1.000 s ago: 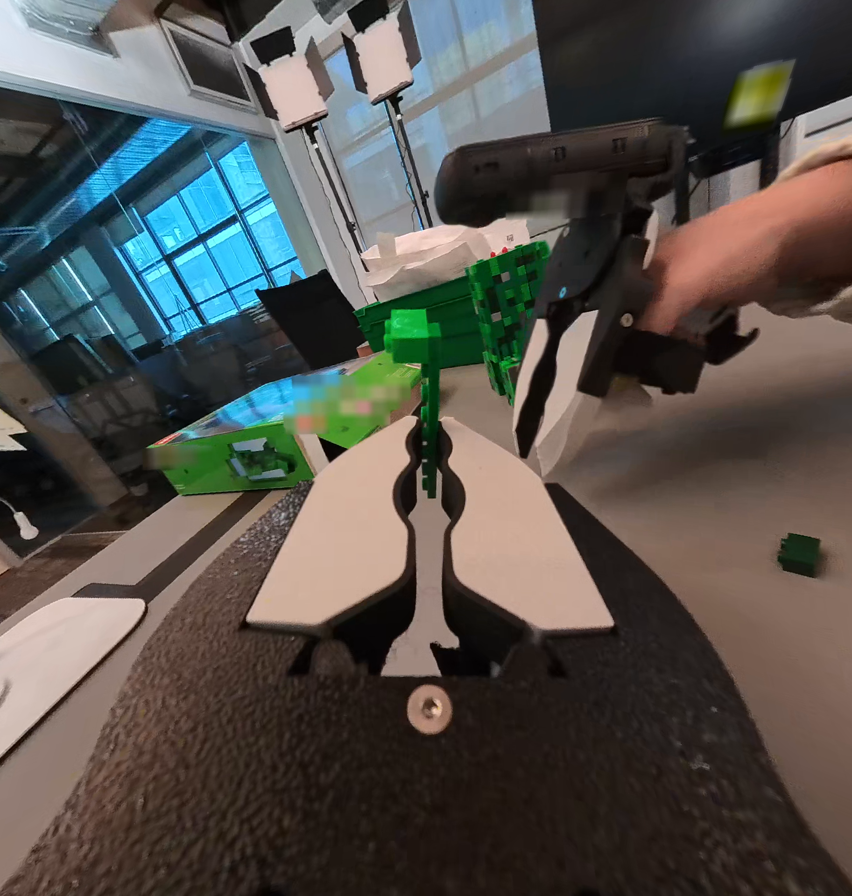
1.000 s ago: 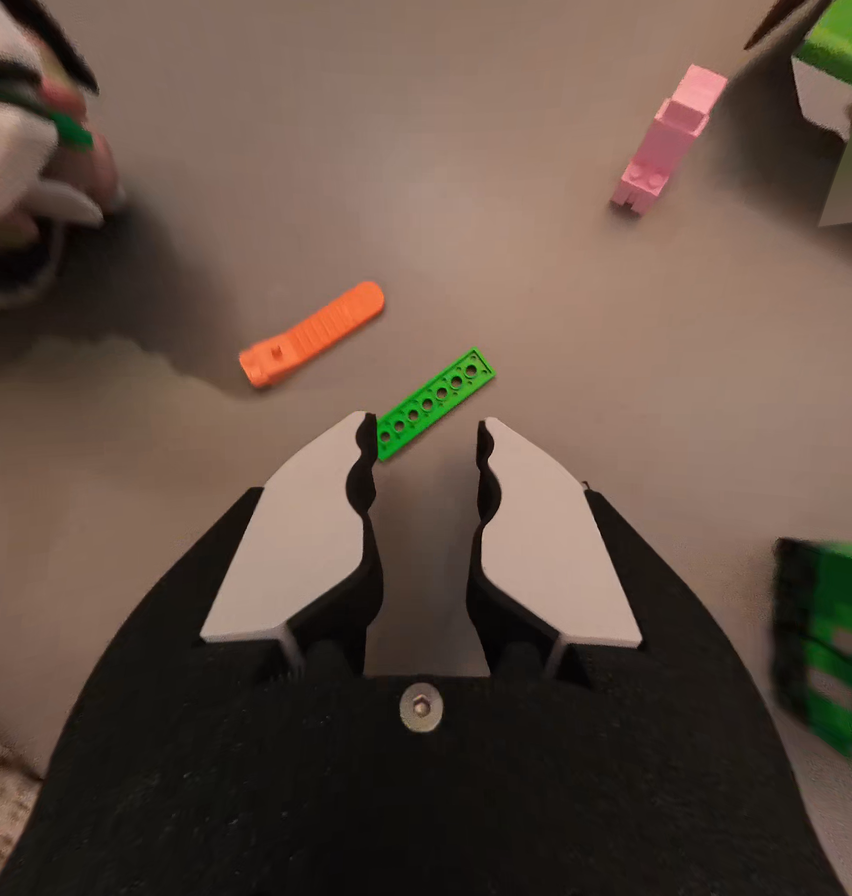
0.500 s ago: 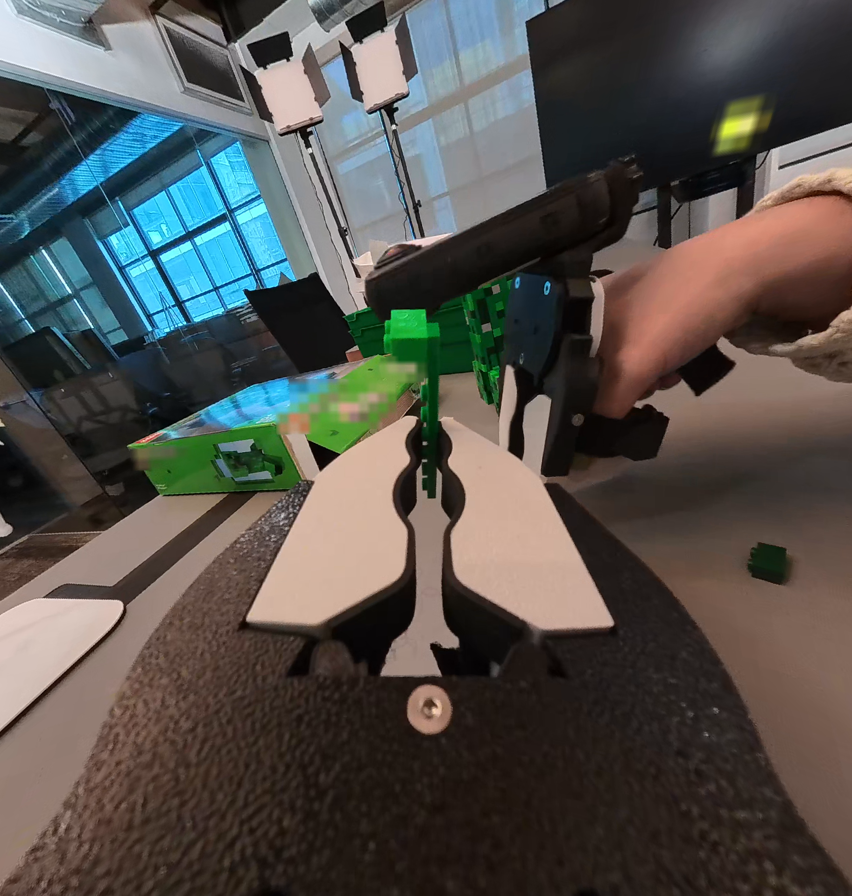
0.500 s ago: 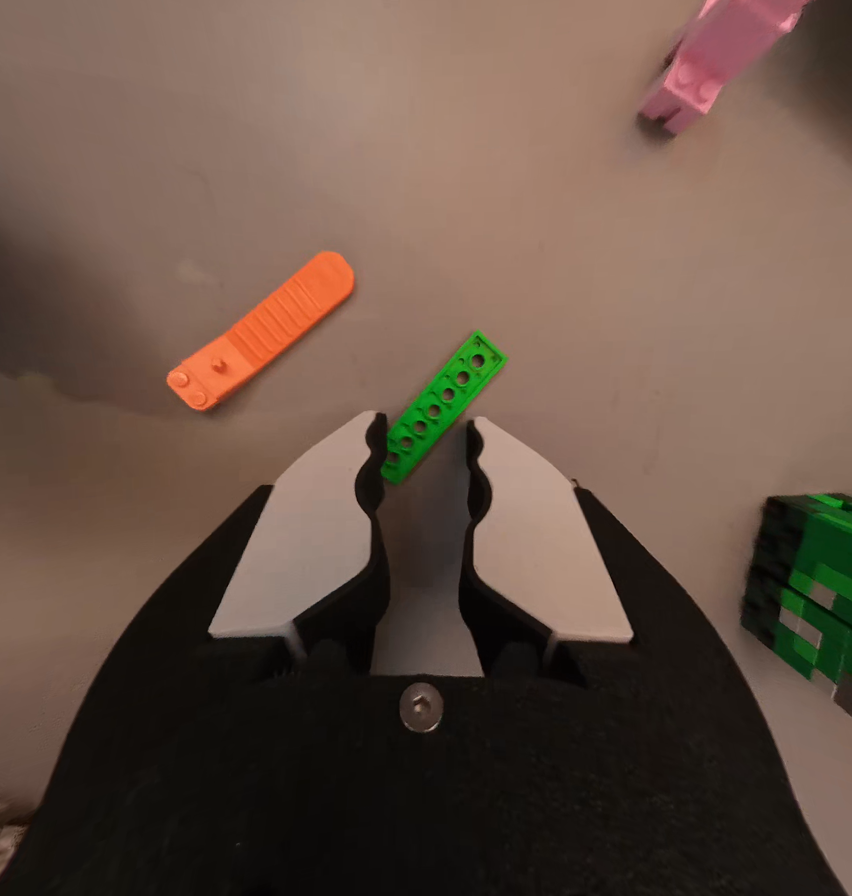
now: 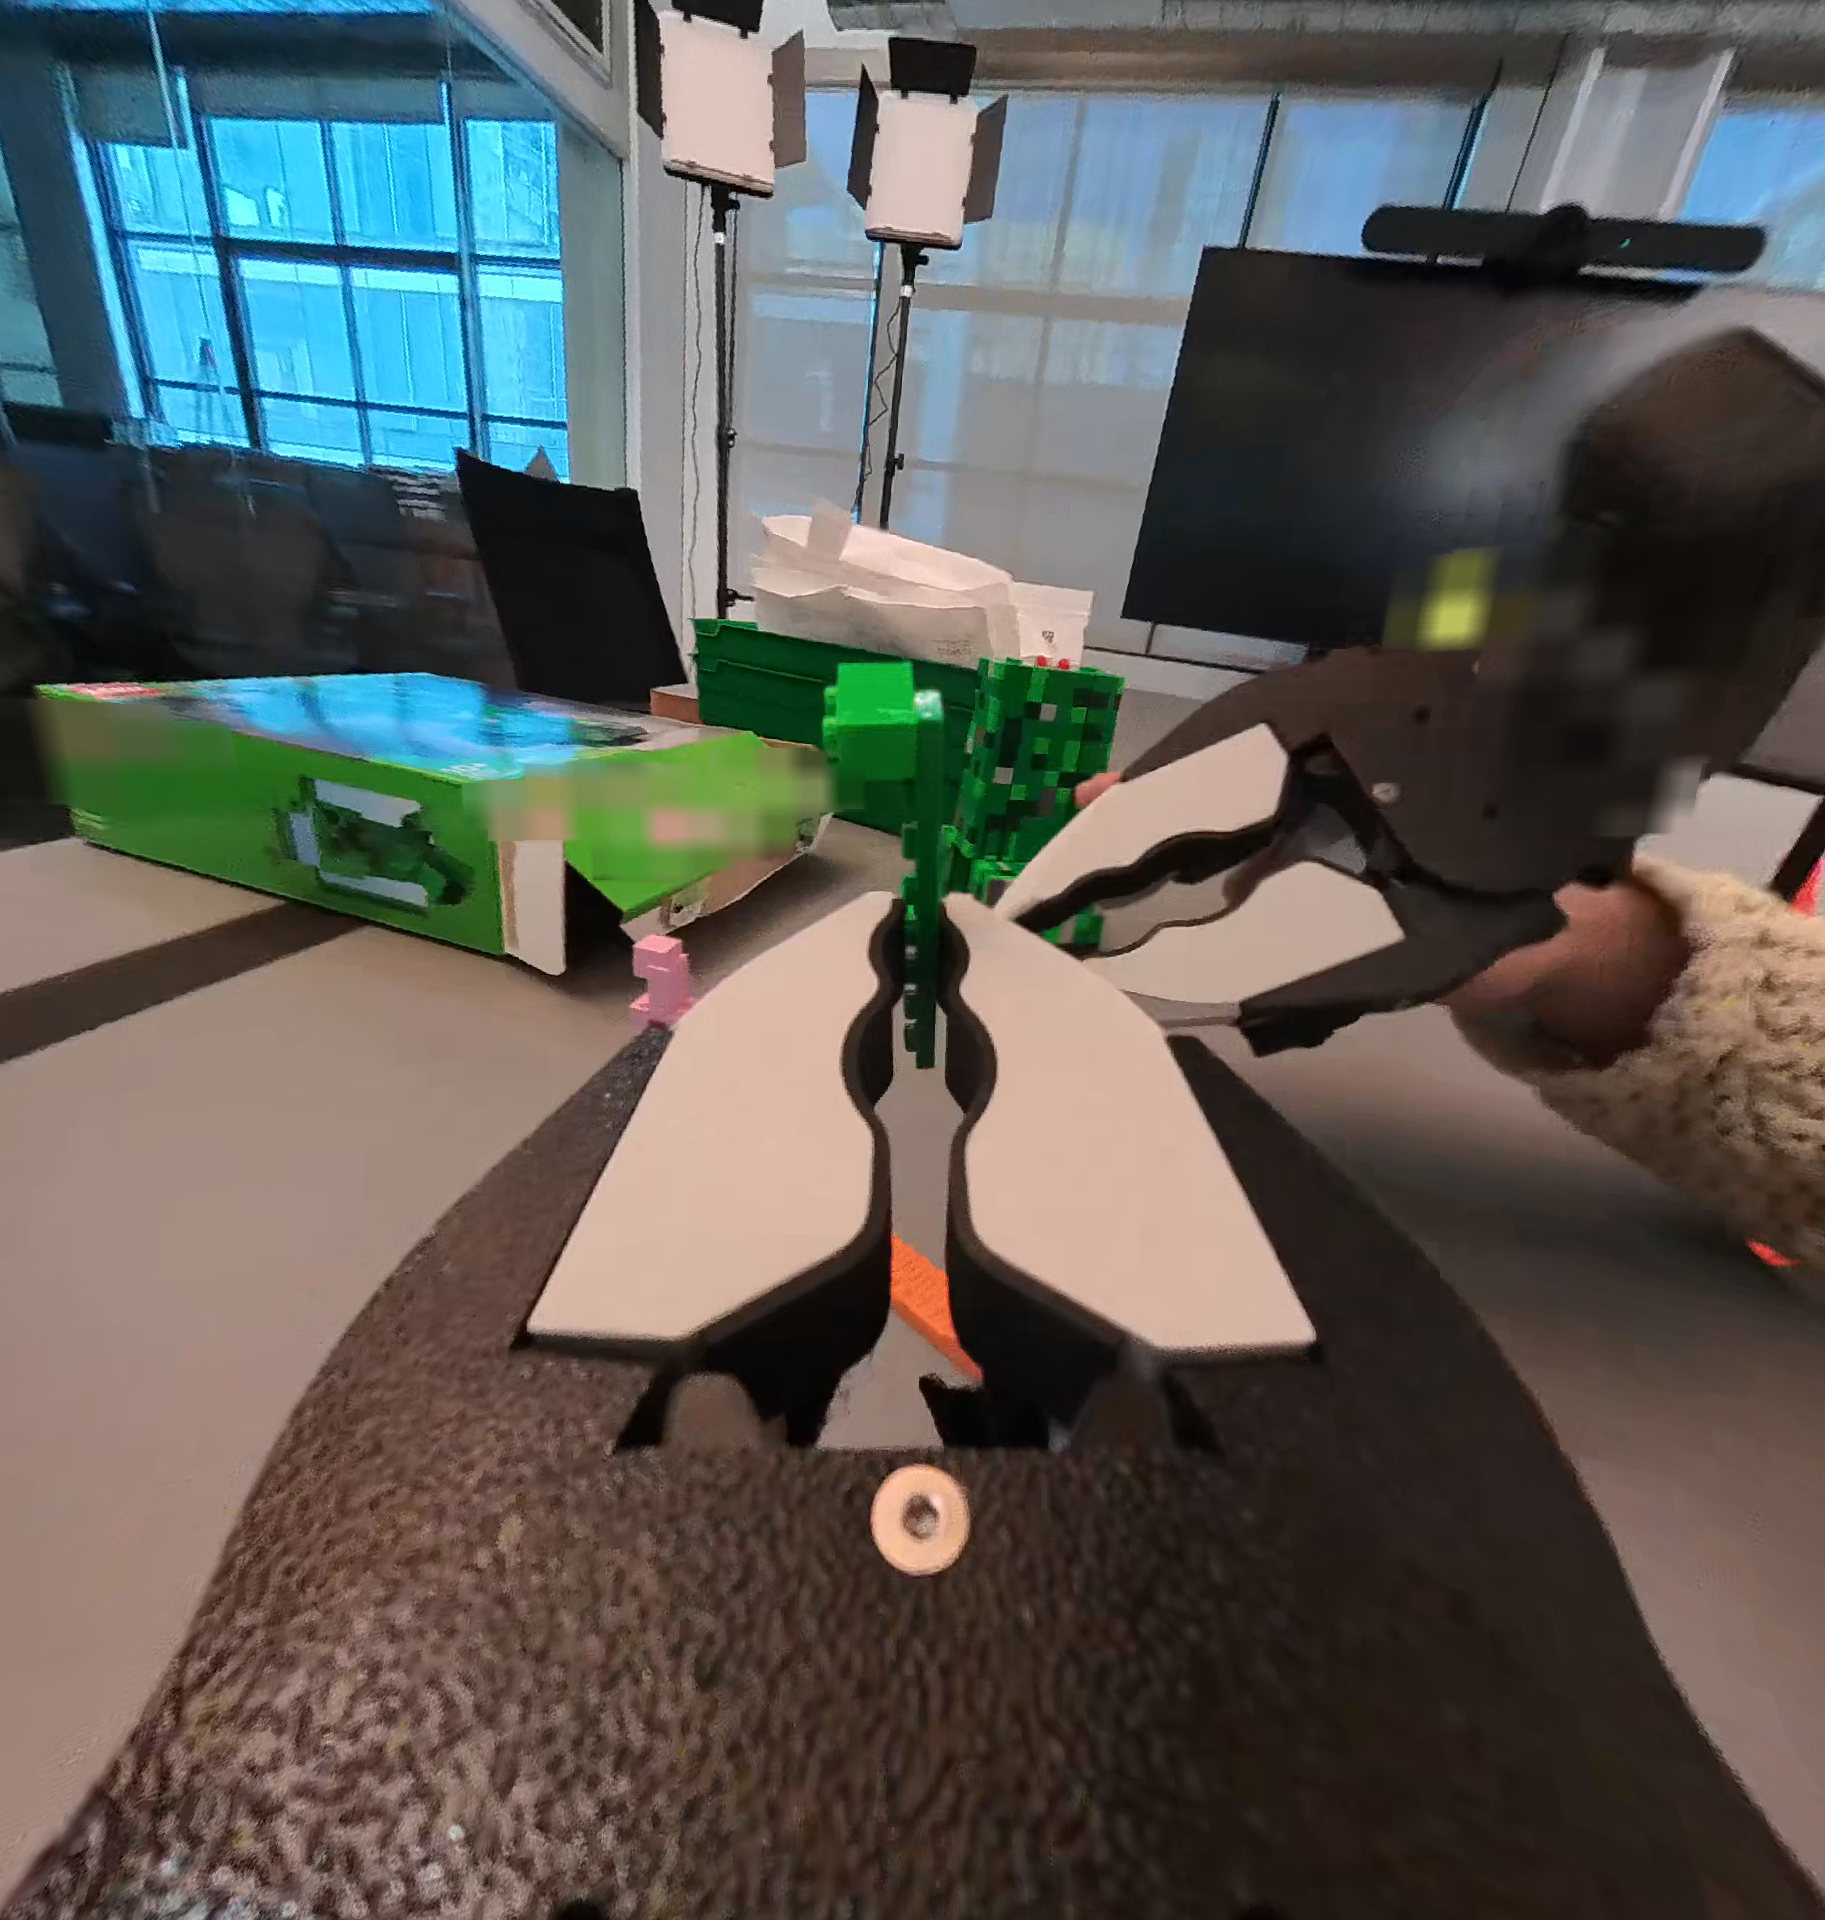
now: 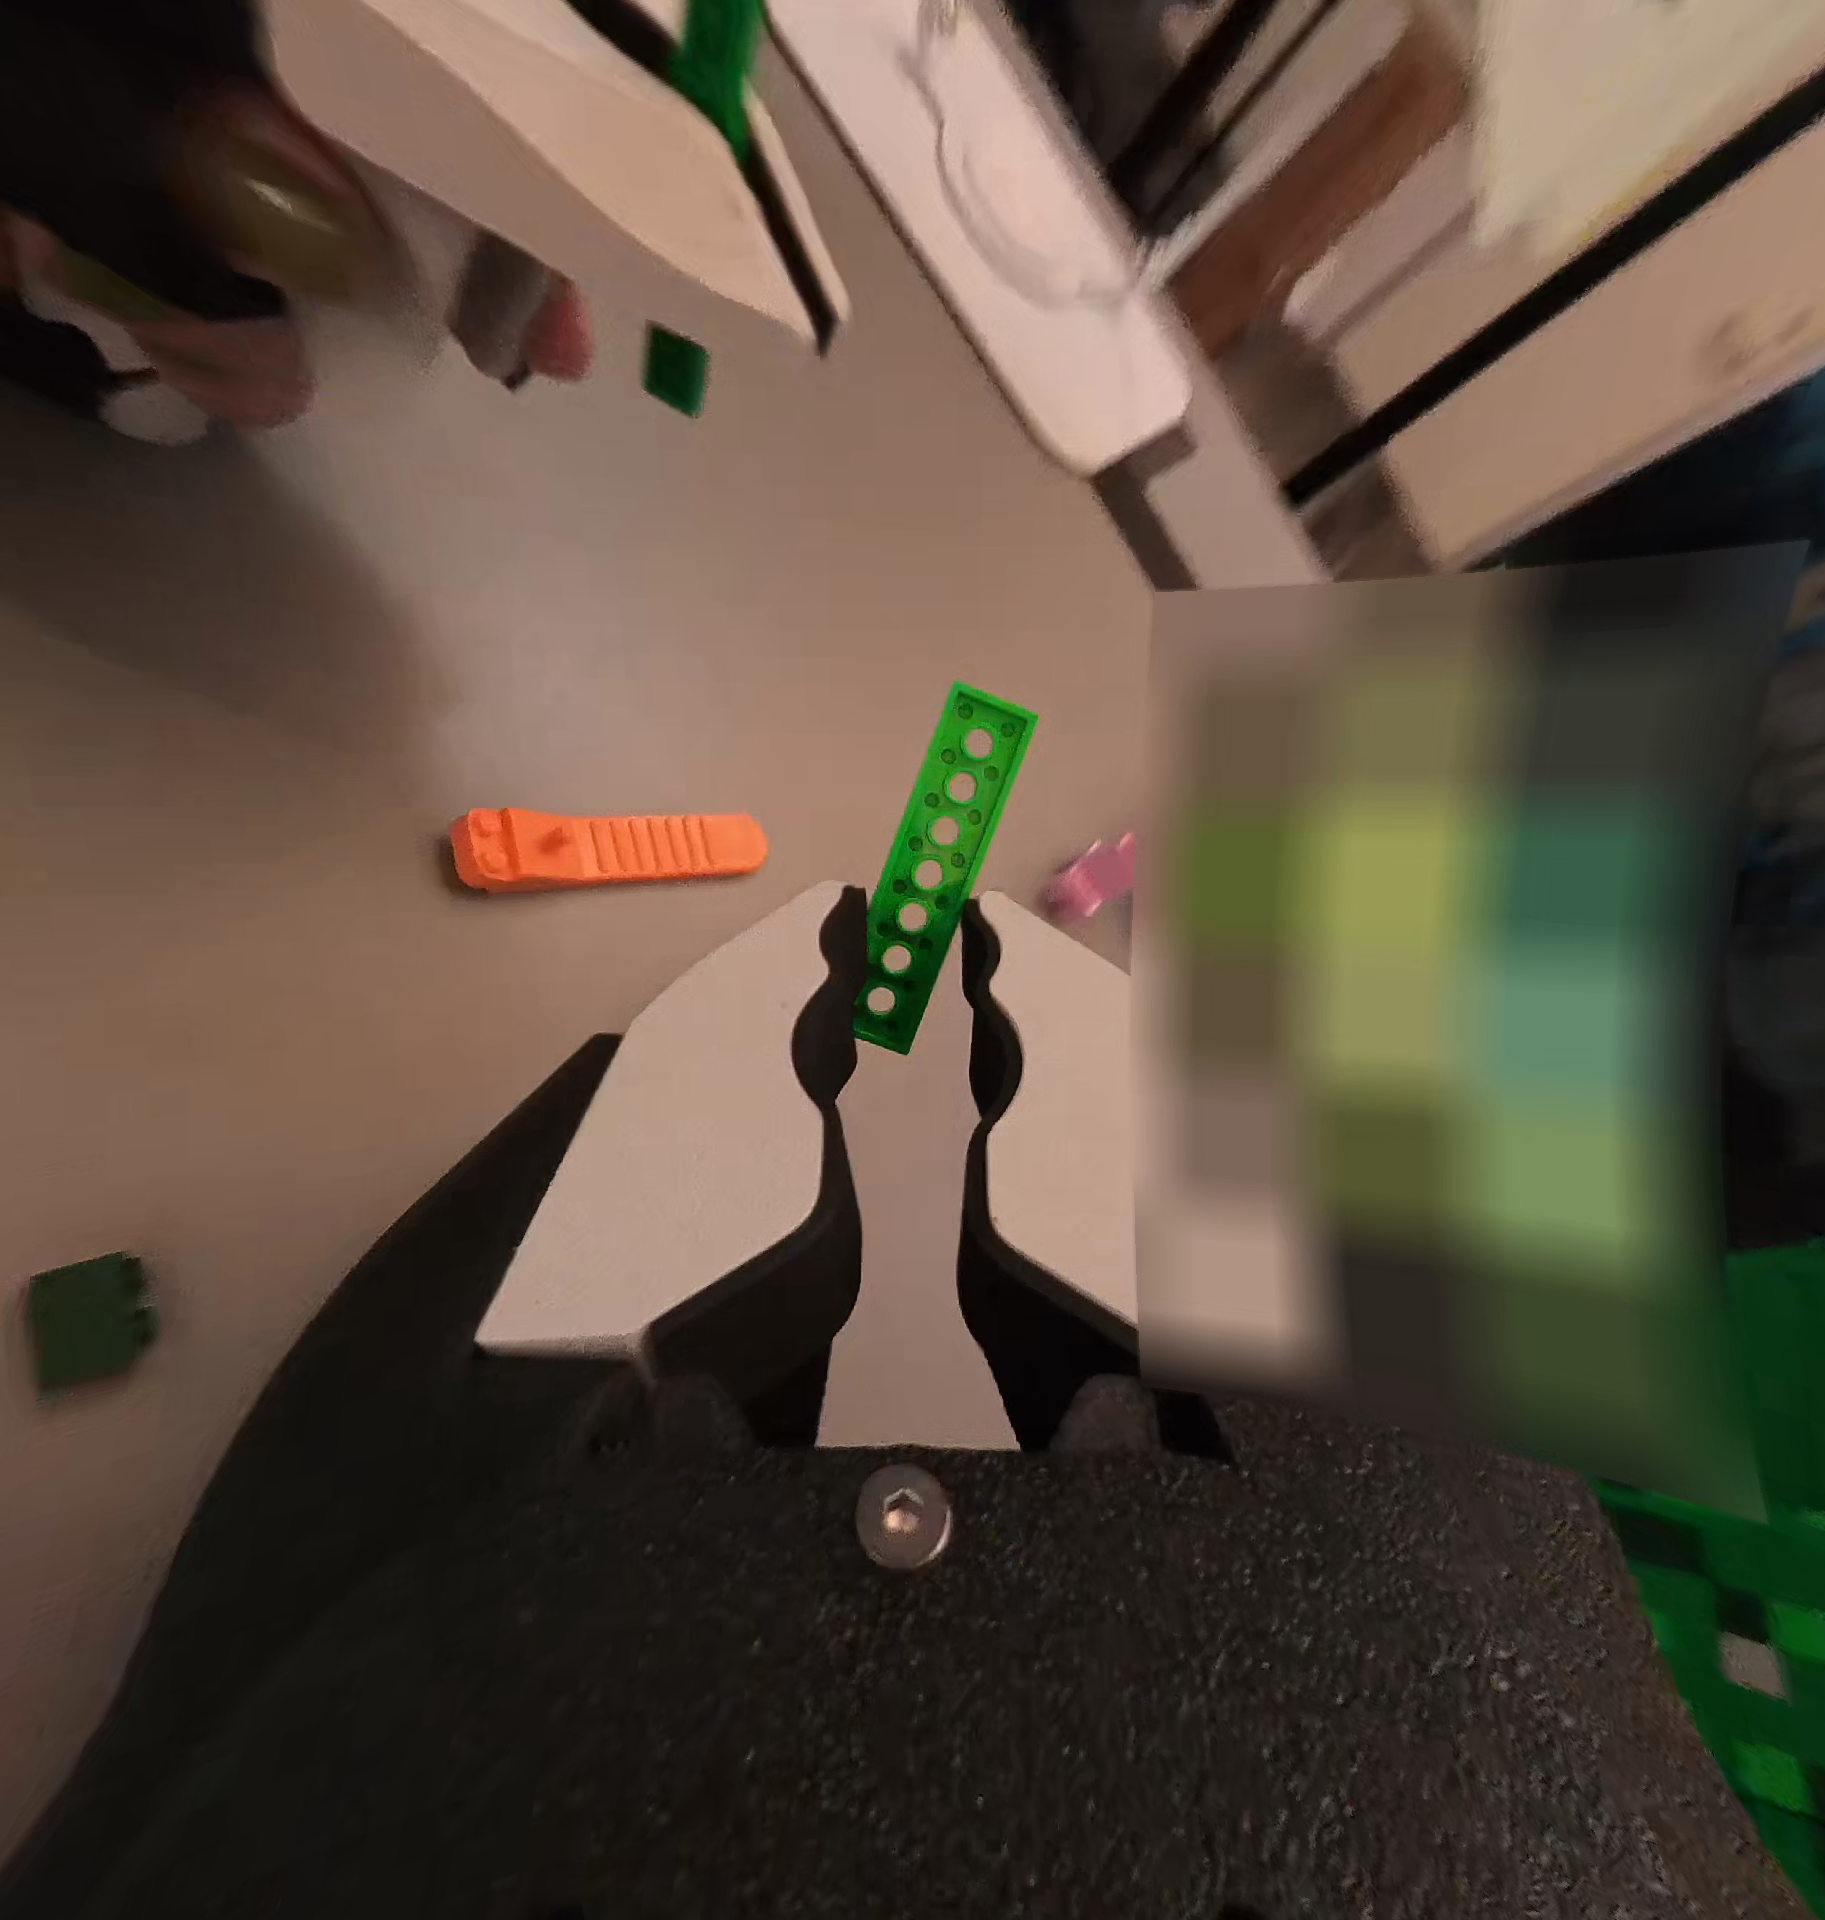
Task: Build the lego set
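Observation:
My left gripper [image 5: 918,925] is shut on a thin green plate assembly [image 5: 923,831] that stands upright, with a bright green block [image 5: 872,717] on its top. My right gripper [image 6: 913,914] is shut on a long bright green plate [image 6: 944,852], which sticks out past the fingertips with its holed underside showing, above the table. In the left wrist view the right gripper [image 5: 1126,883] is held by a hand just right of my left fingertips. In the right wrist view the left gripper [image 6: 575,156] shows at the top left with its green piece [image 6: 716,62].
An orange brick separator [image 6: 607,847], a pink figure [image 5: 662,977], a dark green brick [image 6: 87,1320] and a small dark green plate [image 6: 676,369] lie on the grey table. A green pixelled figure [image 5: 1043,748] and the green set box [image 5: 368,790] stand behind. Left tips to right tips: about 8 centimeters. Between my right fingertips and the orange brick separator [image 6: 607,847] there is roughly 7 centimeters.
My right gripper has shut on the long green plate, lifted it off the table and swung it up beside the left gripper. The left gripper has turned but keeps its hold.

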The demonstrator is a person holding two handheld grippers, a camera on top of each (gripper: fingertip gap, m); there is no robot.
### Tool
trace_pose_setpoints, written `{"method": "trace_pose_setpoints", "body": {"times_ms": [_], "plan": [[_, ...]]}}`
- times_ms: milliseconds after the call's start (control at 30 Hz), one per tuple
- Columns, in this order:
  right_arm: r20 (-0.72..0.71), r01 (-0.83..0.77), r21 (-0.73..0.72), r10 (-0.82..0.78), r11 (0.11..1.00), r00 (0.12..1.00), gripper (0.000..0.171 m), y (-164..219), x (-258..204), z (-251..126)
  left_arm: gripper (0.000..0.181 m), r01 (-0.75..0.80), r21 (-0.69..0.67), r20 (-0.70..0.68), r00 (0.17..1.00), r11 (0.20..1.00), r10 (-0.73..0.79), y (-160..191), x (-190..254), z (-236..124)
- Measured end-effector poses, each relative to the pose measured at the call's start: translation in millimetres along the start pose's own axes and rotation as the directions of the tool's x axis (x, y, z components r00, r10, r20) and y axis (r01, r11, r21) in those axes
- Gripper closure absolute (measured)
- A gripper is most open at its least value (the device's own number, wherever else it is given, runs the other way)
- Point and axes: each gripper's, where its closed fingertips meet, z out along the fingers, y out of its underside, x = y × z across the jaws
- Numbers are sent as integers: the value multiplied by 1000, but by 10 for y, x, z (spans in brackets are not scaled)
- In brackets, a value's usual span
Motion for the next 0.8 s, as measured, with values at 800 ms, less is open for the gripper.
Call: {"method": "trace_pose_setpoints", "body": {"times_ms": [800], "plan": [[-390,333,313,-200,889,899,155,-726,-133,-274,178,49,118,-155,987,992,-30,-137,358,-25]]}}
